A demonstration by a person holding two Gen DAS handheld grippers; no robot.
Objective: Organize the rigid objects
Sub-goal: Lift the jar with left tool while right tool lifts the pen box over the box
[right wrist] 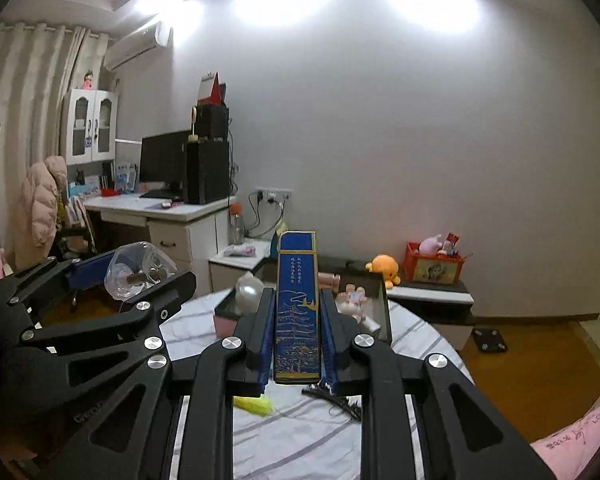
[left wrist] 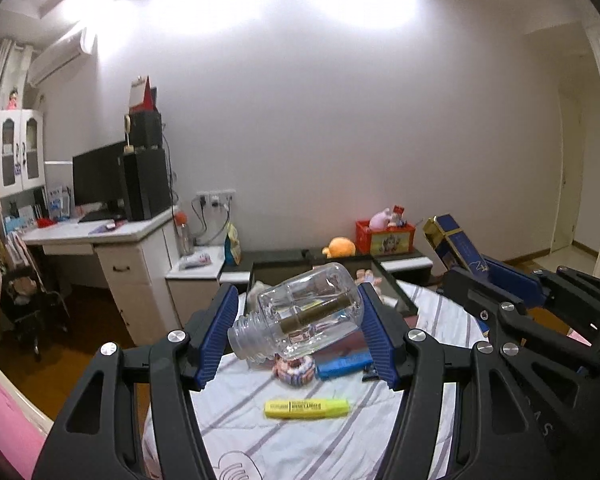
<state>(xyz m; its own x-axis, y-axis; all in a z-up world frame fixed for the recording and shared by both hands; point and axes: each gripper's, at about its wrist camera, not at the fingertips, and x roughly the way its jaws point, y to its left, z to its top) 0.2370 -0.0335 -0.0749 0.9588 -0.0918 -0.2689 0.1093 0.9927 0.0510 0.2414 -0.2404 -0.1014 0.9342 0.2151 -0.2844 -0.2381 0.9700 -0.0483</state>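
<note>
Holding a clear glass bottle with a threaded neck [left wrist: 300, 312] in my left gripper [left wrist: 298, 334], I have it tilted between the 2 blue pads, raised above the round table with the striped cloth [left wrist: 308, 440]. My right gripper [right wrist: 296, 340] is pinched narrow on a tall blue box with gold drawings [right wrist: 298, 304], standing upright. On the cloth below lie a yellow highlighter [left wrist: 306, 408] and a blue flat case [left wrist: 342, 365]. Beyond sits a dark open bin [right wrist: 382, 308].

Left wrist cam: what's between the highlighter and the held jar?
A small patterned round object on the striped cloth, between the yellow highlighter and the jar above. Left wrist view.
</note>
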